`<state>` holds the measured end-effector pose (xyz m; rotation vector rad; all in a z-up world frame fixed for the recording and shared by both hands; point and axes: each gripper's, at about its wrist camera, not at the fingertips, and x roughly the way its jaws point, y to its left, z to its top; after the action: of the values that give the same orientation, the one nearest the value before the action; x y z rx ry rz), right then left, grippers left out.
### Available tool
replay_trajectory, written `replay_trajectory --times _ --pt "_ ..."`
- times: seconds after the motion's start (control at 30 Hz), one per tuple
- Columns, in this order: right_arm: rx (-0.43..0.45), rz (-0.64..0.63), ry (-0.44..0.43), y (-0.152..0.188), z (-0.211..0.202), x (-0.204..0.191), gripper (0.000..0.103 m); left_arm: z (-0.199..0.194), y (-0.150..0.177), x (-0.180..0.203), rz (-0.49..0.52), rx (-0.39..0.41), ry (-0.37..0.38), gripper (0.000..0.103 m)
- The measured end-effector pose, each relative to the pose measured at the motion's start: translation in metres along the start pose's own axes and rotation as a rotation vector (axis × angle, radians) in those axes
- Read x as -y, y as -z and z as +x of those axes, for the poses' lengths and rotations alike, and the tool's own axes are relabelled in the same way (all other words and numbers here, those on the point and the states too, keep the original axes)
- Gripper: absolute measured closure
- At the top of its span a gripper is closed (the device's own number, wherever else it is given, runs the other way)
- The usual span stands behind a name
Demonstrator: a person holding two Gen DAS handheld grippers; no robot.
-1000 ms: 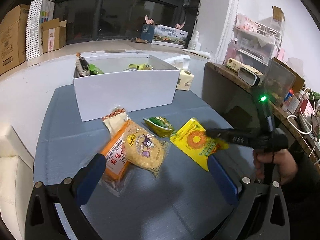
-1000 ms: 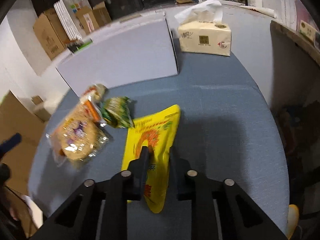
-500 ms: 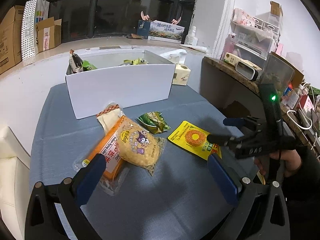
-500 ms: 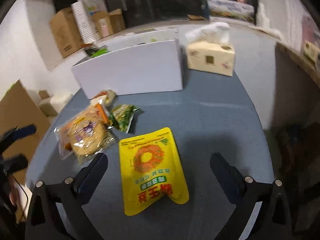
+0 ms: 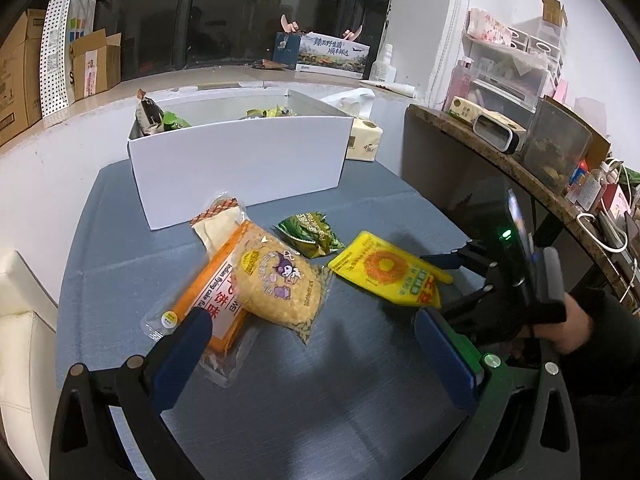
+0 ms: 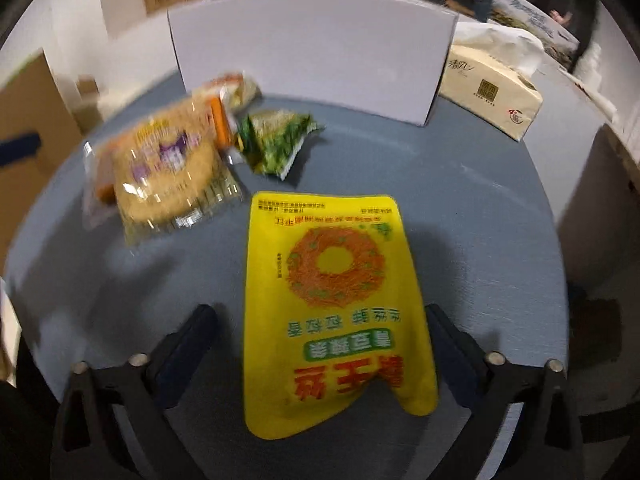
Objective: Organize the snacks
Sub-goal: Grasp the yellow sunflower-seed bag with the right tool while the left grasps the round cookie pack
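Across the left wrist view, the left hand-held gripper [image 5: 312,354] is hovering spread wide at the lower edge, grasping nothing; the yellow snack pouch [image 5: 386,273] is lying right of centre on the blue surface [image 5: 120,240], below the white box [image 5: 240,168]. Low in the right wrist view, the right hand-held gripper [image 6: 320,344] is sitting released, its fingers flanking the pouch [image 6: 336,308] at centre.

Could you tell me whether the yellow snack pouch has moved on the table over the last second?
Cannot tell: the yellow pouch lies beside the green packet as before; only the open right tongs, earlier shut on it, clearly changed.
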<state>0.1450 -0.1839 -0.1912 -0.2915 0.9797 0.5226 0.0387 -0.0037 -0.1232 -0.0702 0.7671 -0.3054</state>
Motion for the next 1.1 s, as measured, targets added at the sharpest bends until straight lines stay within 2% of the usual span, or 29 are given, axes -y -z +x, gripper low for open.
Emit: replay_trajectory --times 0.03,0.1,0.17,0.23,0.43,0.53,0.6,0.7,0.83,0.87,0.9,0.93,0.97,1.03,1.1 --pt "0.01 0.005 -0.003 0.0 -0.004 0.003 0.033 0.001 0.0 -0.001 -0.001 -0.002 0.0 0.0" --pt "0.02 0.032 -0.04 0.0 -0.011 0.01 0.043 0.004 0.0 -0.001 0.0 -0.007 0.0 0.0" --pt "0.027 0.029 -0.023 0.001 -0.016 0.014 0.057 0.008 -0.001 0.0 0.011 -0.012 0.003 0.0" --pt "0.036 0.049 -0.05 0.005 -0.021 0.017 0.059 0.014 -0.002 0.002 0.029 -0.021 0.003 0.0" --pt "0.14 0.123 -0.055 0.011 -0.059 0.028 0.06 0.052 -0.011 0.006 0.116 -0.093 -0.02 0.0" --pt "0.182 0.151 -0.066 0.012 -0.083 0.034 0.06 0.081 -0.017 0.01 0.202 -0.143 -0.105 0.0" --pt "0.199 0.153 -0.071 0.015 -0.094 0.035 0.06 0.103 -0.017 0.014 0.297 -0.195 -0.193 0.0" --pt "0.218 0.149 -0.066 0.017 -0.105 0.033 0.06 0.119 -0.014 0.019 0.401 -0.229 -0.245 0.0" --pt "0.226 0.148 -0.068 0.018 -0.106 0.031 0.06 0.122 -0.021 0.01 0.369 -0.245 -0.234 0.003" --pt "0.223 0.149 -0.072 0.018 -0.105 0.03 0.06 0.119 -0.023 0.006 0.356 -0.229 -0.239 0.012" --pt "0.223 0.149 -0.075 0.017 -0.104 0.029 0.06 0.116 -0.024 0.005 0.357 -0.21 -0.258 0.035" --pt "0.224 0.149 -0.079 0.017 -0.103 0.029 0.06 0.109 -0.027 0.002 0.35 -0.188 -0.266 0.053" --pt "0.223 0.145 -0.082 0.017 -0.103 0.026 0.06 0.099 -0.035 -0.006 0.279 -0.175 -0.195 0.078" --pt "0.223 0.14 -0.086 0.016 -0.103 0.025 0.06 0.087 -0.041 -0.017 0.204 -0.154 -0.161 0.081" --pt "0.222 0.133 -0.087 0.013 -0.101 0.023 0.06 0.077 -0.043 -0.022 0.203 -0.136 -0.147 0.082"
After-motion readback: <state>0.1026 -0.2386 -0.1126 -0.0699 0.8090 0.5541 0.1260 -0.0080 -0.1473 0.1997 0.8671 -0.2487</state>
